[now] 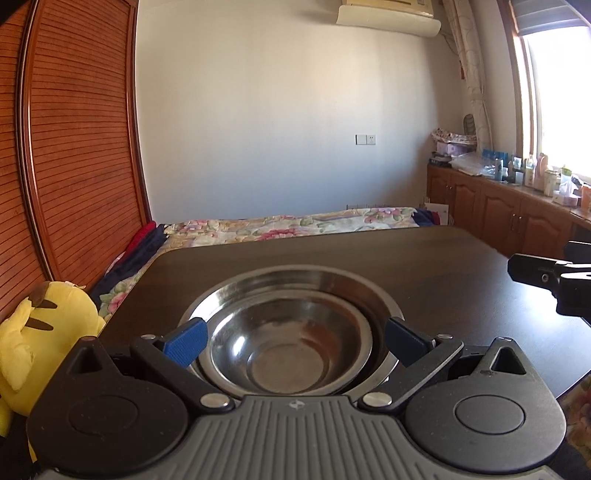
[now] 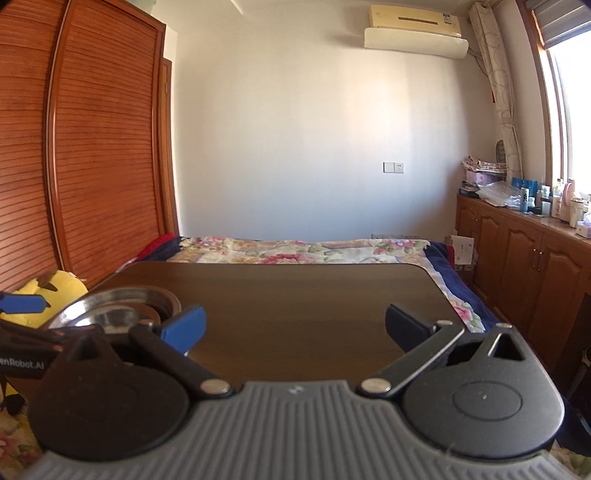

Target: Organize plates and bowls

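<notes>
- Steel bowl [image 1: 286, 350], shiny, nested inside wider steel plate [image 1: 291, 284]; both resting on dark wood desk [image 1: 424, 266], toward its near left part.
- Left claw [image 1: 294, 341] spread wide, blue pads [image 1: 186, 341] flanking the bowl on either side; whether touching the rim, cannot tell; nothing clamped.
- Right claw [image 2: 294, 326] also spread wide, gripping nothing, hovering over bare desk [image 2: 295, 295] to the right of the dishes.
- Seen from the right wrist: plate [image 2: 122, 295] and bowl [image 2: 114, 317] at far left, partly hidden behind the left claw's blue fingertip [image 2: 22, 303] and black body.
- Seen from the left wrist: black part of the right claw [image 1: 554, 277] poking in at the right edge, well apart from the dishes.
- Yellow plush toy [image 1: 40, 325] just beside the desk's left edge.
- Floral bedspread [image 1: 295, 221] beyond the far desk edge; slatted wooden wardrobe [image 1: 74, 147] on the left; air conditioner [image 2: 415, 33] high on the white wall; cluttered cabinets [image 2: 535, 258] below the window on the right.
</notes>
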{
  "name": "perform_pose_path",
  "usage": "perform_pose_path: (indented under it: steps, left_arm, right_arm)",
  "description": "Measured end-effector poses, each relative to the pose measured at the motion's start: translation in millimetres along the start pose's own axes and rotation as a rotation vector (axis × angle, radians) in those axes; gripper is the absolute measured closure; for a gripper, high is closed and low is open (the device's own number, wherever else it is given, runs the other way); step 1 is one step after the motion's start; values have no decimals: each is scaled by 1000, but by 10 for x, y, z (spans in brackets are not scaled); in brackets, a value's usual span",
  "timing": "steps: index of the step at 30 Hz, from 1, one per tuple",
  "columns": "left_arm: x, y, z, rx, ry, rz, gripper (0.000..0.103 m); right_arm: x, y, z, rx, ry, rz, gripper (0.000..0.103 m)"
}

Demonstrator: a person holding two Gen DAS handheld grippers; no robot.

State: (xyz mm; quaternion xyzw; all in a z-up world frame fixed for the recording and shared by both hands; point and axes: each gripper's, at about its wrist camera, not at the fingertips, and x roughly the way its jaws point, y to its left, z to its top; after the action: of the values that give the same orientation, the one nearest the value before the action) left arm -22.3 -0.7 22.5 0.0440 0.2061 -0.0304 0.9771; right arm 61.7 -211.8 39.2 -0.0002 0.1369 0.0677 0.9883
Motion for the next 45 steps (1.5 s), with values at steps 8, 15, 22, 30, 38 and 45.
perform_pose_path:
  steps: [8, 15, 22, 30, 38, 45]
  left_arm:
    - [24, 21, -5, -2, 5, 0, 1]
    - [15, 23, -2, -1, 2, 1, 1]
    - [8, 23, 1, -1, 1, 2, 1]
    - [-7, 9, 4, 1, -2, 3, 1]
    - [-11, 1, 5, 4, -4, 4, 1]
    - [-13, 5, 1, 4, -4, 3, 1]
  right_arm:
    - [11, 4, 0, 0, 6, -3, 0]
    - [15, -18, -1, 4, 7, -6, 0]
    - [21, -35, -2, 7, 8, -10, 0]
    - [33, -36, 6, 8, 8, -13, 0]
    - [30, -38, -14, 12, 7, -17, 0]
    - [30, -40, -15, 13, 8, -16, 0]
